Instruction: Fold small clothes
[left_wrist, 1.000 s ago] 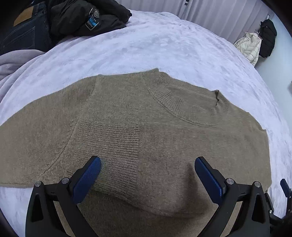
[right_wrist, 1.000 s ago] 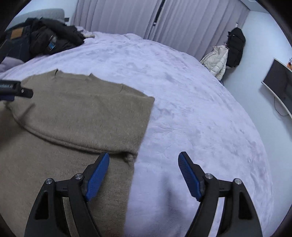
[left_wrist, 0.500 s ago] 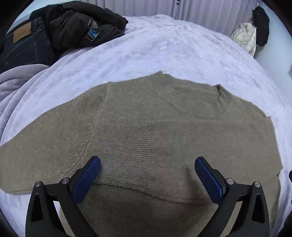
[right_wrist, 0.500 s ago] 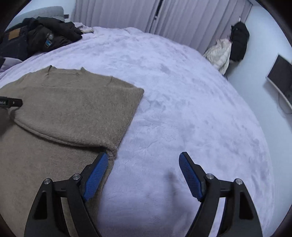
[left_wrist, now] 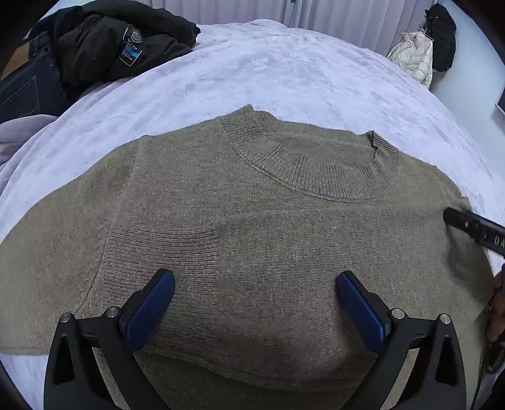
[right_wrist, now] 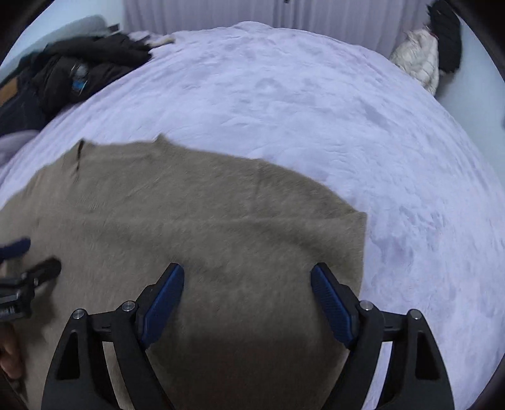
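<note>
Lilac bed (right_wrist: 284, 94), right hand-held gripper (right_wrist: 247, 296) now over sweater (left_wrist: 252, 220), both hand-held grippers apart, empty

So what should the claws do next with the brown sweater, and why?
Probably lower both and pinch the near edge. The sweater lies flat on the bed with its sleeves already folded in, and the left claw and right claw are open above it, holding nothing.

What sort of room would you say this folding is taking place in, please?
Most likely a bedroom. The brown sweater lies on a wide bed covered by a pale lilac blanket, with long curtains behind it and jackets hanging by the wall.
</note>
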